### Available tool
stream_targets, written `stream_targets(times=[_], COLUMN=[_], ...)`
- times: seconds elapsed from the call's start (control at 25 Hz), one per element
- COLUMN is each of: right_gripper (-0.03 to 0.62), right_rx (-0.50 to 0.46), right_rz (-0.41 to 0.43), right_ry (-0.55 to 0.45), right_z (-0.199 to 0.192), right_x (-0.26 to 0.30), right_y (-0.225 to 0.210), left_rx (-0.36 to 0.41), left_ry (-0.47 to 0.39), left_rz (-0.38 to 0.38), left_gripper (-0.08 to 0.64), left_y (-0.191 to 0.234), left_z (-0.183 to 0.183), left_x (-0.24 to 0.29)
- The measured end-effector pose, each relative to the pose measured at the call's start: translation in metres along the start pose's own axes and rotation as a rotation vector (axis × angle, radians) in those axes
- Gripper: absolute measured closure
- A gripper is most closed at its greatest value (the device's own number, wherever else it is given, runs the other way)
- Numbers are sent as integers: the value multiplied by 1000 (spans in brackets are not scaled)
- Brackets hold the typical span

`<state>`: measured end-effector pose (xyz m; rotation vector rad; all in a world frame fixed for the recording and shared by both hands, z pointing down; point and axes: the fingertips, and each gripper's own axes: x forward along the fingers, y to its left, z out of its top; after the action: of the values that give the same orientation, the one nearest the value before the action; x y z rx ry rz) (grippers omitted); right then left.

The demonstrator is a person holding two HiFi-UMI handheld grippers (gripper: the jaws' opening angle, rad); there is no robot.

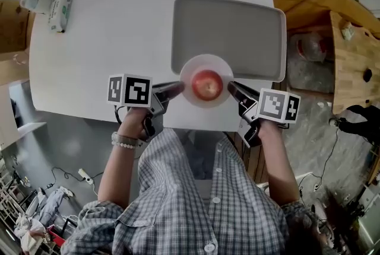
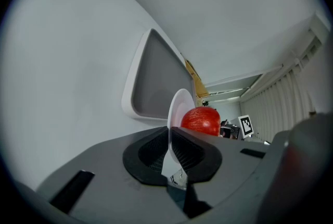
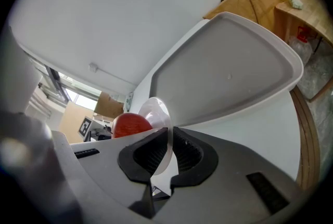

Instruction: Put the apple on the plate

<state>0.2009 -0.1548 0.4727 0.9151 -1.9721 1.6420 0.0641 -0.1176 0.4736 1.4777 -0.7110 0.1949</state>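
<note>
A red apple (image 1: 206, 84) rests on a small white plate (image 1: 191, 70) at the table's near edge, just in front of the grey tray (image 1: 228, 35). My left gripper (image 1: 178, 87) is shut on the plate's left rim, and my right gripper (image 1: 233, 87) is shut on its right rim. In the left gripper view the plate (image 2: 179, 108) stands edge-on between the black pads, with the apple (image 2: 200, 120) behind. The right gripper view shows the plate (image 3: 156, 111) pinched the same way, the apple (image 3: 130, 125) to its left.
The large grey tray (image 3: 229, 72) lies on the white table (image 1: 113, 40) right behind the plate. A packet of wipes (image 1: 60, 9) lies at the table's far left corner. Wooden furniture (image 1: 350, 58) stands to the right of the table.
</note>
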Motion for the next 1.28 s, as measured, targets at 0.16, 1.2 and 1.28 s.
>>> stream_targets(times=[0.16,1.2,1.28], right_gripper=[549,548,548], right_rx=[-17,-94,-126], right_rz=[-2,-60,-88], right_ry=[-21,-46,-32], right_z=[22,102,102], right_x=[1,33,34], right_y=[-2,-45,-48], left_rx=[32,120,136], left_ry=[0,-6,5], left_rz=[0,113,138], left_gripper=[532,531,531], left_y=[-6,8,10], left_z=[21,101,102], left_x=[8,69,73])
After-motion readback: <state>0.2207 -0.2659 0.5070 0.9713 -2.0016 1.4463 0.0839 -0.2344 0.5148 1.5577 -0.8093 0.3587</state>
